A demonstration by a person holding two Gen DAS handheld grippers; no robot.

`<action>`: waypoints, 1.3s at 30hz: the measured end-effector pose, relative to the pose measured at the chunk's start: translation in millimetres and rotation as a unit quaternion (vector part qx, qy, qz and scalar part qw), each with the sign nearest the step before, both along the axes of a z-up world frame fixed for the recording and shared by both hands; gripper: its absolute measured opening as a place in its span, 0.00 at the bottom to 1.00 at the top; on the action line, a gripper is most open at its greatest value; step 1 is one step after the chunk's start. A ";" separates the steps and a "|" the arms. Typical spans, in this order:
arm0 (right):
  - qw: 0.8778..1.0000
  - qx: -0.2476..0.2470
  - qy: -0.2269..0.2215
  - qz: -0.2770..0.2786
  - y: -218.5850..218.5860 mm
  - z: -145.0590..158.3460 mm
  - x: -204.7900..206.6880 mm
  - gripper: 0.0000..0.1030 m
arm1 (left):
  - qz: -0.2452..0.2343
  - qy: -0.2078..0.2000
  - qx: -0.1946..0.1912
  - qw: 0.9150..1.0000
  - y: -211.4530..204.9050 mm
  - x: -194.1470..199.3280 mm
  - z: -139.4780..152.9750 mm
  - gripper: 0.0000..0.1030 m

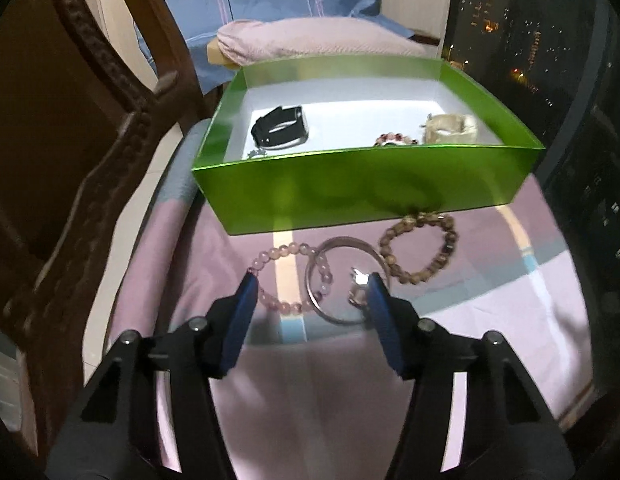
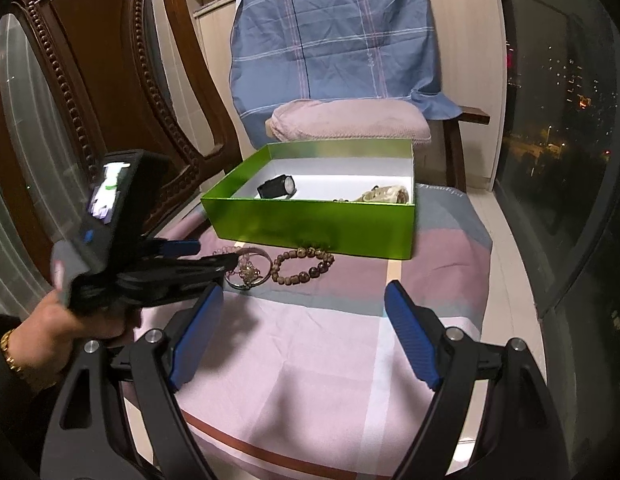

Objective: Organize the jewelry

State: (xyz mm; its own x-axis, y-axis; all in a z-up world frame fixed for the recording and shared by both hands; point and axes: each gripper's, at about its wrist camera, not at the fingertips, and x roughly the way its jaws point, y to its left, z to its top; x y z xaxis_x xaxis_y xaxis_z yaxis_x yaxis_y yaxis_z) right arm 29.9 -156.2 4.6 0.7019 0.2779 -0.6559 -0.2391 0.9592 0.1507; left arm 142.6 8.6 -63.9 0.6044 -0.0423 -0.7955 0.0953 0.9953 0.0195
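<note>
Left tool [image 1: 310, 292], jaws partly spread and pinching nothing, straddles the silver bangle [image 1: 345, 280] where it overlaps the pink bead bracelet [image 1: 286, 276] on the striped cloth [image 1: 310, 392]; I hold it so because one closure could take the bangle. The wooden bead bracelet [image 1: 419, 244] lies just beside, touching the green box [image 1: 365, 192], which already holds a black watch [image 1: 280, 126]. My right tool [image 2: 306, 304], spread wide and empty, waits nearer, clear of the left tool's approach.
</note>
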 end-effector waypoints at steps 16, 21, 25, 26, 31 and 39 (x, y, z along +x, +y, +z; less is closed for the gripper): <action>0.998 -0.043 0.048 -0.016 9.0 -27.1 51.8 0.78 | 0.008 0.024 -0.057 0.998 13.1 13.8 -0.5 0.04; 0.993 -0.064 0.094 -0.027 21.6 -52.7 88.5 0.69 | -0.005 -0.035 -0.095 0.995 24.9 -22.0 43.5 0.04; 0.990 -0.096 0.101 -0.031 38.4 -63.8 111.6 0.62 | -0.014 -0.082 -0.111 0.990 35.2 -55.1 76.4 0.04; 0.988 -0.106 0.103 -0.033 42.2 -67.2 117.2 0.61 | -0.013 -0.094 -0.113 0.989 37.9 -61.5 83.0 0.04; 0.982 -0.121 0.138 -0.051 45.9 -89.3 137.6 0.50 | 0.001 -0.141 -0.126 0.982 53.8 -82.6 112.1 0.04; 0.983 -0.115 0.138 -0.033 55.7 -93.9 136.0 0.11 | -0.001 -0.144 -0.121 0.982 53.4 -88.4 115.6 0.04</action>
